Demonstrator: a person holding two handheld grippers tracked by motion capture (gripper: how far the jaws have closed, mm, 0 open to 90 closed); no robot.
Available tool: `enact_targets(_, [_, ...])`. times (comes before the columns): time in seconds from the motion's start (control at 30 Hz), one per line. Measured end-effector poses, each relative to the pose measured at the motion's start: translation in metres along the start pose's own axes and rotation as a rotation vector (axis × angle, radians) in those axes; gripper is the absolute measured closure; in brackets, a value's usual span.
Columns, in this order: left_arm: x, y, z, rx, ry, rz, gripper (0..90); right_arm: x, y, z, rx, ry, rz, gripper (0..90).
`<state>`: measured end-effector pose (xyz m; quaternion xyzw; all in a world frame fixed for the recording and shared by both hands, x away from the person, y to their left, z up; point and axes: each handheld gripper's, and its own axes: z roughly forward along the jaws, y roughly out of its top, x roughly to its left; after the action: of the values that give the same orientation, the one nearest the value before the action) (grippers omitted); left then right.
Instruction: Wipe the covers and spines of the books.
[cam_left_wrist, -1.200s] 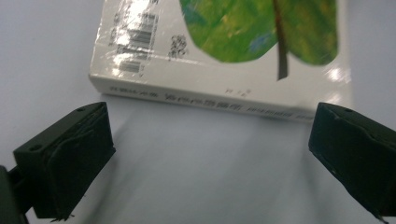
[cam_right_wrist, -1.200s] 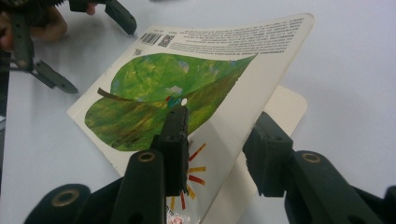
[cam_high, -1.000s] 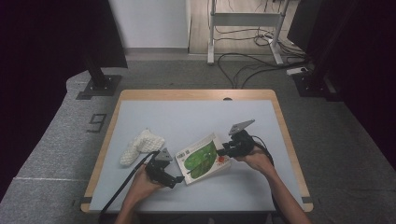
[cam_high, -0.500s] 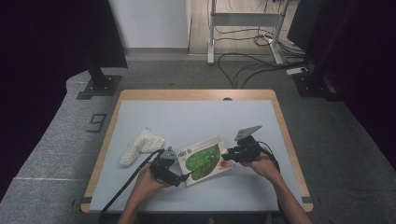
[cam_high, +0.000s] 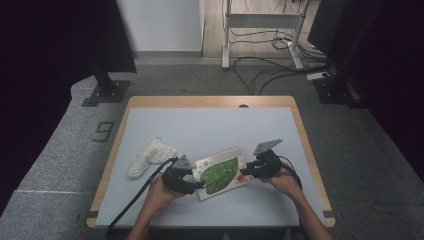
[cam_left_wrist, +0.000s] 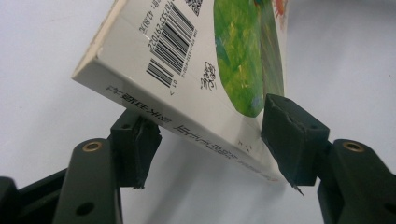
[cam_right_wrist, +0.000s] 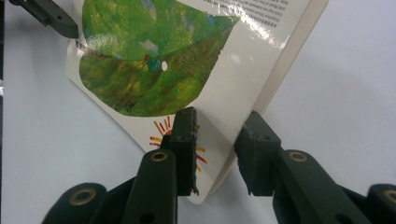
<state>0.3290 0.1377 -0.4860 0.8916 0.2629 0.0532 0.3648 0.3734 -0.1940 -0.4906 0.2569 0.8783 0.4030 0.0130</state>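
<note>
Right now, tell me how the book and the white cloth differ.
The book is flat, stiff and glossy with a green picture; the white cloth is soft, bumpy and crumpled. The left gripper and right gripper straddle the book's edges; the cloth lies untouched. Both are over the table.

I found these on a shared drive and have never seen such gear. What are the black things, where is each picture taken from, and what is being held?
A person at a table holds a hand-operated gripper in each hand: left gripper, right gripper. The high view looks down from above. The other two pictures come from cameras riding on each gripper, looking along its black fingers. Between them is a thin picture book with a green leaf on its cover; each gripper has a corner of it between its fingers, lifted off the table. A white knobbly cloth lies at the left.
</note>
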Motion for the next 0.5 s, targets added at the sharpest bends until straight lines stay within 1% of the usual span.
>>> enact_targets(0.1, [0.0, 0.002, -0.001, 0.001, 0.002, 0.006, 38.2, 0.001, -0.001, -0.001, -0.005, 0.002, -0.004, 64.4])
enact_targets(0.17, [-0.001, 0.002, -0.002, 0.002, 0.005, 0.012, 39.2, 0.001, -0.001, -0.004, -0.012, -0.012, -0.008, 57.8])
enact_targets(0.27, [-0.001, 0.003, -0.002, -0.002, 0.006, 0.02, 40.2, -0.002, -0.001, -0.006, -0.01, -0.056, 0.002, 47.8])
enact_targets(0.3, [-0.001, 0.004, -0.003, -0.003, 0.005, 0.024, 40.7, -0.004, -0.001, -0.005, -0.011, -0.064, 0.013, 45.4])
enact_targets(0.33, [0.0, 0.004, -0.003, -0.005, 0.003, 0.03, 41.3, -0.007, -0.001, -0.003, -0.015, -0.058, 0.027, 41.6])
enact_targets(0.37, [0.0, 0.004, -0.003, -0.007, 0.001, 0.031, 41.8, -0.009, 0.0, 0.0, -0.017, -0.054, 0.036, 39.8])
enact_targets(0.43, [0.002, 0.005, -0.004, -0.005, -0.011, 0.042, 42.8, -0.01, 0.002, 0.004, -0.016, -0.046, 0.046, 39.5])
enact_targets(0.47, [0.003, 0.005, -0.004, -0.009, -0.021, 0.041, 43.5, -0.01, 0.003, 0.006, -0.015, -0.038, 0.048, 40.8])
enact_targets(0.5, [0.004, 0.006, -0.005, -0.009, -0.027, 0.044, 44.3, -0.009, 0.004, 0.007, -0.018, -0.028, 0.045, 44.0])
